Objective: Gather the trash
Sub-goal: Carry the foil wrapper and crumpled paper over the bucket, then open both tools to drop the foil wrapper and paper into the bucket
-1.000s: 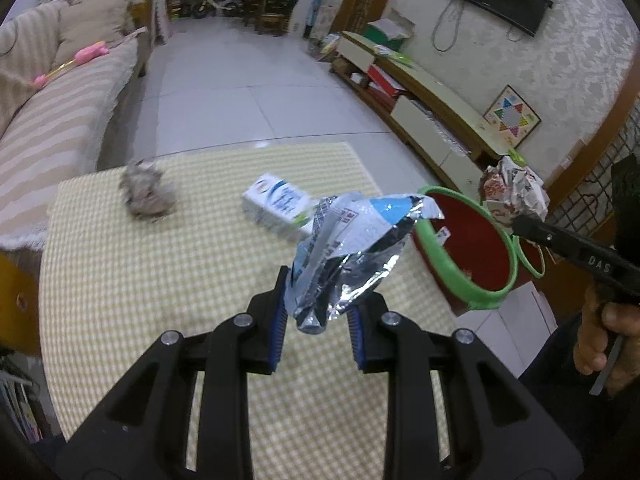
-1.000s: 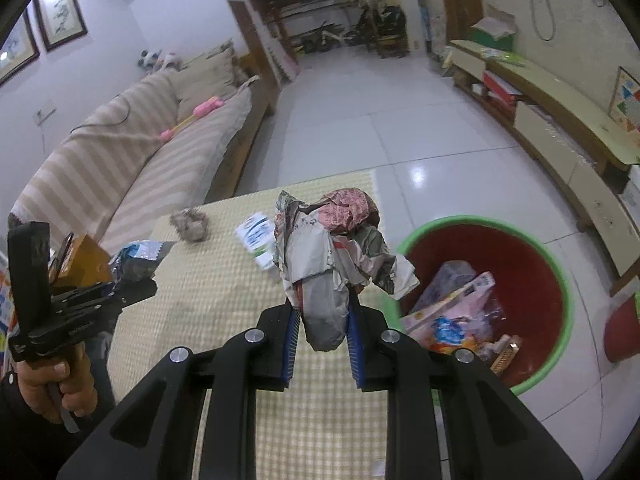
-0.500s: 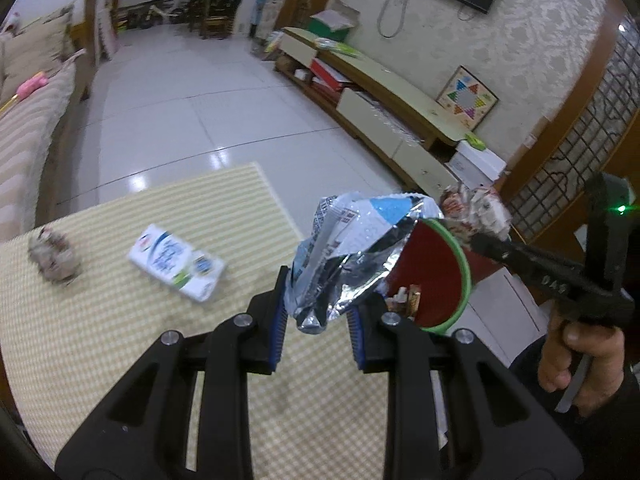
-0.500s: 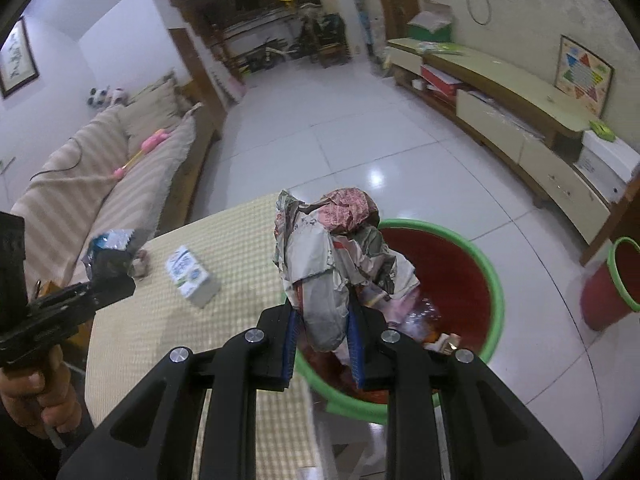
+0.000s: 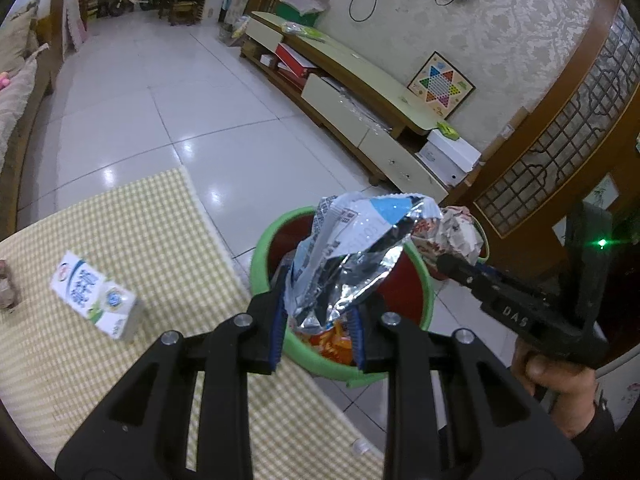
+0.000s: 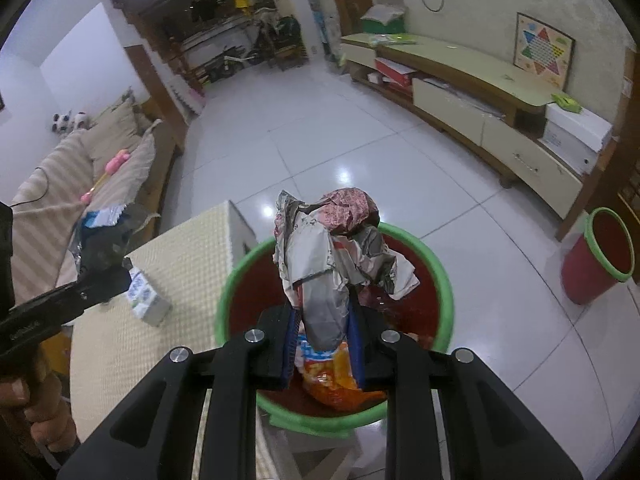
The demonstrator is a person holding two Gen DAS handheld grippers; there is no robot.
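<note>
My left gripper (image 5: 316, 336) is shut on a crumpled silver foil wrapper (image 5: 352, 256) and holds it over the near rim of a red bin with a green rim (image 5: 262, 240). My right gripper (image 6: 324, 344) is shut on a wad of crumpled paper (image 6: 336, 248) and holds it above the same bin (image 6: 444, 280), which has snack wrappers inside. The right gripper also shows in the left wrist view (image 5: 452, 264) at the bin's far side. The left gripper shows at the left of the right wrist view (image 6: 104, 276).
A white milk carton (image 5: 96, 300) lies on the yellow checked tablecloth (image 5: 120, 240), with a brown crumpled ball (image 5: 8, 288) at the far left edge. A second red bin (image 6: 600, 256) stands on the tiled floor. A low TV cabinet (image 6: 480, 92) lines the right wall.
Both grippers have swung right, from above the table to over the bin, each still holding its trash. The carton and ball have slid to the left of the view.
</note>
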